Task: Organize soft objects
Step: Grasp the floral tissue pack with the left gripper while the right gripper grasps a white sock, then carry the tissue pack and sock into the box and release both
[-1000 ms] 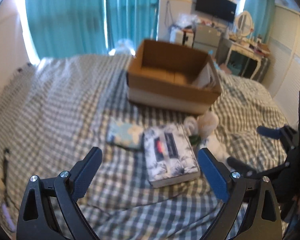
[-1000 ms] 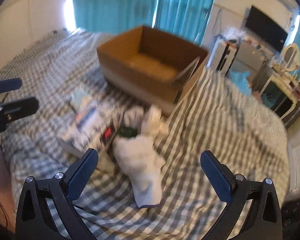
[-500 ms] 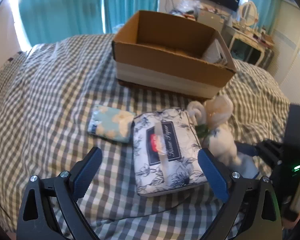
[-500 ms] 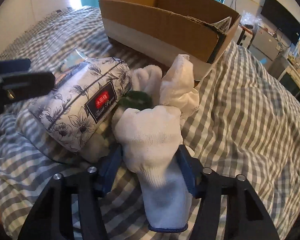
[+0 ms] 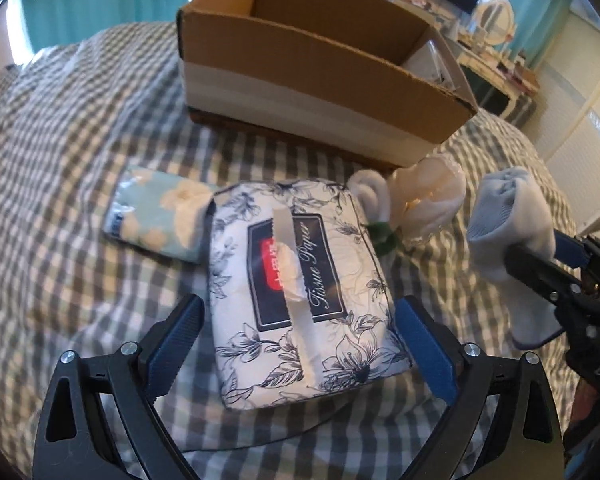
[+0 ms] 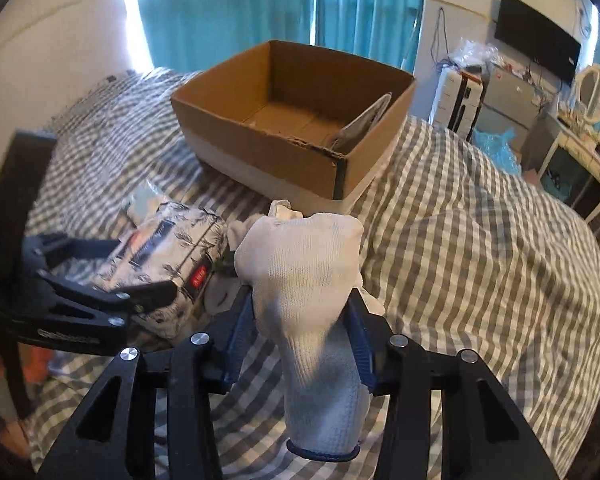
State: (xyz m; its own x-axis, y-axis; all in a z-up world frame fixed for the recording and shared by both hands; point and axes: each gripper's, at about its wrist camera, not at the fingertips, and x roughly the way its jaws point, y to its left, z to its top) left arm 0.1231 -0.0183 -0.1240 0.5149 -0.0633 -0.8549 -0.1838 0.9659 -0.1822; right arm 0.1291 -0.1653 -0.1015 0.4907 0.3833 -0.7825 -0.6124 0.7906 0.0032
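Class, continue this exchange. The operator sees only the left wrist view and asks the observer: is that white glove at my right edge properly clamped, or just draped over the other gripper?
Observer: Clamped. The right wrist view shows the right gripper pressing both pads into the sides of the white glove, cuff hanging down.
Operator: Is there room in the cardboard box?
Observer: Yes. The cardboard box has a mostly bare floor; only a flat grey item leans against one side wall.
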